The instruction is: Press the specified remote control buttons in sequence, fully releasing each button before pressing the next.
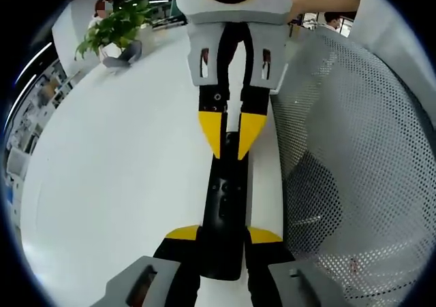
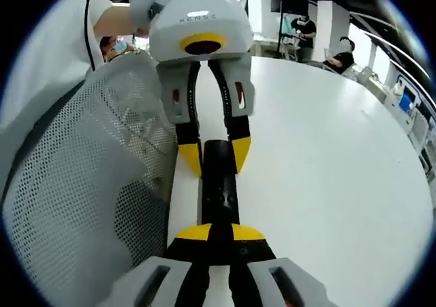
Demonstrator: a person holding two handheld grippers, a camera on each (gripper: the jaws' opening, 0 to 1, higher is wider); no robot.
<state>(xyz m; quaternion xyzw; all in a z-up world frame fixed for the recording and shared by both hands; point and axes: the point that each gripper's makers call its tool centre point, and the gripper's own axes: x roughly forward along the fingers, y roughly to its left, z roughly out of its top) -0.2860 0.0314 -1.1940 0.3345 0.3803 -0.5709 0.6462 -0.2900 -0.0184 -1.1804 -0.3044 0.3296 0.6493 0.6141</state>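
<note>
At upper left of the left gripper view stands a plant on the white table. At centre the left gripper pinches the black remote's near end. The right gripper is pressed together over its far end. A mesh chair fills the right.

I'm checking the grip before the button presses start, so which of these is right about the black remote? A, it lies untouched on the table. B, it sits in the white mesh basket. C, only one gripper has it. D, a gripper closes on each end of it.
D: the left gripper clamps one end of the remote, and the right gripper clamps the other end.
</note>
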